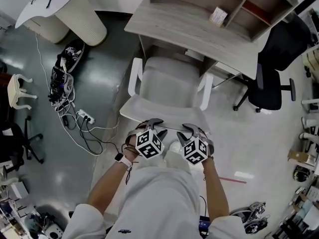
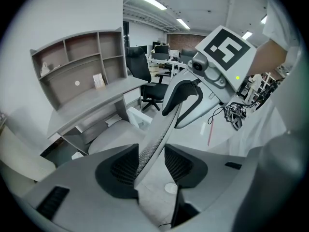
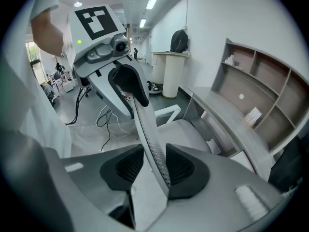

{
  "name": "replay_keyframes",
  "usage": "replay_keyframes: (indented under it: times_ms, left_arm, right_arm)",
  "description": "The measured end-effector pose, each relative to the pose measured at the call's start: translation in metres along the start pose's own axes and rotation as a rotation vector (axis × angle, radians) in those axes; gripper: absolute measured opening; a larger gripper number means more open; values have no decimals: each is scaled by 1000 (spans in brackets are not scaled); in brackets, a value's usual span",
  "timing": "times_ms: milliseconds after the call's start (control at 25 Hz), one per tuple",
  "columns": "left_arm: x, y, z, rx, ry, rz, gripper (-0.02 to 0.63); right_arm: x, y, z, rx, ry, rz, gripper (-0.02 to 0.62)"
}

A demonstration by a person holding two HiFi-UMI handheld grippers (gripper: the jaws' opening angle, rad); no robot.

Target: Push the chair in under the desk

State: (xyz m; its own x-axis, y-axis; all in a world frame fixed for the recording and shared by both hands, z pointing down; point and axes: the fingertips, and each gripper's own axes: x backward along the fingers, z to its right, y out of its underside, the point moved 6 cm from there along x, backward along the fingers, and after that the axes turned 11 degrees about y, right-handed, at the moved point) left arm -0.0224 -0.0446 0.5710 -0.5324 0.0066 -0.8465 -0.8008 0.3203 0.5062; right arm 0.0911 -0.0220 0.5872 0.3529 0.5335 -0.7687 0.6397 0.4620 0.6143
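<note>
A white office chair (image 1: pixel 169 83) stands with its seat partly under the grey desk (image 1: pixel 199 29), armrests at both sides. In the head view both grippers sit on the top edge of its mesh backrest (image 1: pixel 169 130), close in front of the person. My left gripper (image 1: pixel 151 125) is shut on that edge; in the left gripper view (image 2: pixel 150 164) the backrest (image 2: pixel 161 129) runs up between the pads. My right gripper (image 1: pixel 193 130) straddles the same edge. In the right gripper view (image 3: pixel 155 166) the backrest (image 3: pixel 145 124) lies between the jaws, held loosely at most.
The desk carries a shelf unit with a small card (image 1: pixel 218 16). A black office chair (image 1: pixel 271 78) stands to the right of the desk. A power strip with cables (image 1: pixel 75 113) lies on the floor at left, behind it a white round table (image 1: pixel 79 19).
</note>
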Motion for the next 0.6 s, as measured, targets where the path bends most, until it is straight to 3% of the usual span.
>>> replay_keyframes:
  times_ms: [360,600]
  left_arm:
    - [1,-7,-26,-4,29,-33,170]
    - [-2,-13,-39,6,20,-12,170]
  right_arm:
    - [-14,-10,12,27,44,34,152]
    - [-22,-15,27,29,11,32,152]
